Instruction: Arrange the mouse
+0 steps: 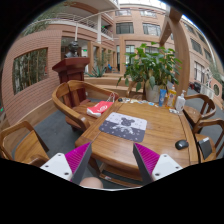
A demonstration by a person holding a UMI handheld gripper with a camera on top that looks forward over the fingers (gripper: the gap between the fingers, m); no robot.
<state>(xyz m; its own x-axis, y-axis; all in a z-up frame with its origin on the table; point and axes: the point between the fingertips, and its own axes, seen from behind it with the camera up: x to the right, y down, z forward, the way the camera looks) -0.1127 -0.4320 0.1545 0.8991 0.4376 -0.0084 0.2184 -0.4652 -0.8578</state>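
Note:
A small black mouse [181,144] lies on the round wooden table [150,132], near its right edge. A dark printed mouse mat [124,126] lies at the table's middle, to the left of the mouse. My gripper [112,163] is open and empty, its two pink pads [77,160] spread wide. It hovers above the table's near edge, well short of the mat and the mouse.
Wooden chairs [72,97] stand around the table, one at the near left [20,140] and others at the right [205,125]. A red-and-white item [99,108] lies on the far-left part. A potted plant [150,68] and bottles [180,102] stand at the back.

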